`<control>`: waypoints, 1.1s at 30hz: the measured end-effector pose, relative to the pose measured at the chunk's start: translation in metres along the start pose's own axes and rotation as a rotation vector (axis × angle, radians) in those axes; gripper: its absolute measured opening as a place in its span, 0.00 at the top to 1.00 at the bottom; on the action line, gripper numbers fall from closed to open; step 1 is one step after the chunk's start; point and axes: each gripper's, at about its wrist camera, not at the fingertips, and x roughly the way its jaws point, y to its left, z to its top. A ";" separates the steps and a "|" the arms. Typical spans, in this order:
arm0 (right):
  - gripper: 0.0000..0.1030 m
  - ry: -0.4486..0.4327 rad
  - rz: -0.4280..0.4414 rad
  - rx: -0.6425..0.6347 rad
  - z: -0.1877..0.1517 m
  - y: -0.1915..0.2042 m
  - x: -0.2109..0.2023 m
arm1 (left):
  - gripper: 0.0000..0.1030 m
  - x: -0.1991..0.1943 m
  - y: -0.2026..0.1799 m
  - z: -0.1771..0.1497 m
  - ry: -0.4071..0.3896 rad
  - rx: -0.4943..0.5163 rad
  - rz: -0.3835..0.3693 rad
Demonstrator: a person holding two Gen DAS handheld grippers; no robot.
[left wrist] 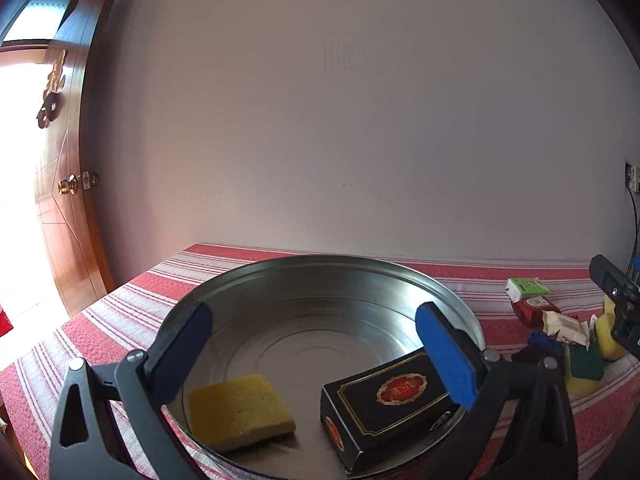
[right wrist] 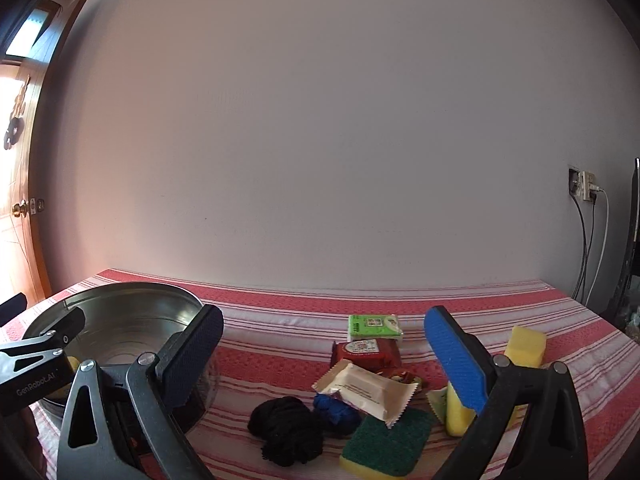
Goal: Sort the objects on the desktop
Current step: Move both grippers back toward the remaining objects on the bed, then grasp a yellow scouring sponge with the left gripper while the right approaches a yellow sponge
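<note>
The left gripper (left wrist: 316, 354) hangs over the round silver metal basin (left wrist: 460, 304), its blue-padded fingers (left wrist: 446, 358) spread wide and holding nothing. Inside the basin a flat yellow sponge (left wrist: 240, 410) lies near the front wall, and a black rectangular box with gold trim and a red emblem (left wrist: 388, 402) lies to its right, apart from it.

The right gripper (right wrist: 324, 360) is likewise spread and empty, above a heap on the red-and-white striped tablecloth (right wrist: 280, 320): a ball of black yarn (right wrist: 286, 430), a blue yarn ball (right wrist: 336, 412) touching it, a cream foil wrapper (right wrist: 368, 390), a green-topped yellow scouring sponge (right wrist: 388, 444), a red packet (right wrist: 366, 352), a green tissue pack (right wrist: 372, 326) and a yellow sponge block (right wrist: 526, 342).
</note>
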 end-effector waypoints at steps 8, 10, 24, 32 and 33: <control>0.01 0.022 -0.181 -0.020 -0.004 -0.079 0.008 | 0.00 -0.012 -0.057 -0.006 0.055 0.046 -0.171; 0.01 0.014 -0.220 -0.012 -0.005 -0.104 0.012 | 0.00 -0.015 -0.075 -0.008 0.064 0.075 -0.211; 0.01 0.028 -0.370 0.235 -0.007 -0.220 0.001 | 0.01 -0.029 -0.242 -0.008 0.112 0.305 -0.502; 0.01 0.040 -0.461 0.368 -0.012 -0.254 -0.002 | 0.16 0.007 -0.316 -0.018 0.303 0.367 -0.518; 0.01 0.048 -0.467 0.378 -0.014 -0.256 -0.002 | 0.17 0.012 -0.321 -0.020 0.333 0.376 -0.510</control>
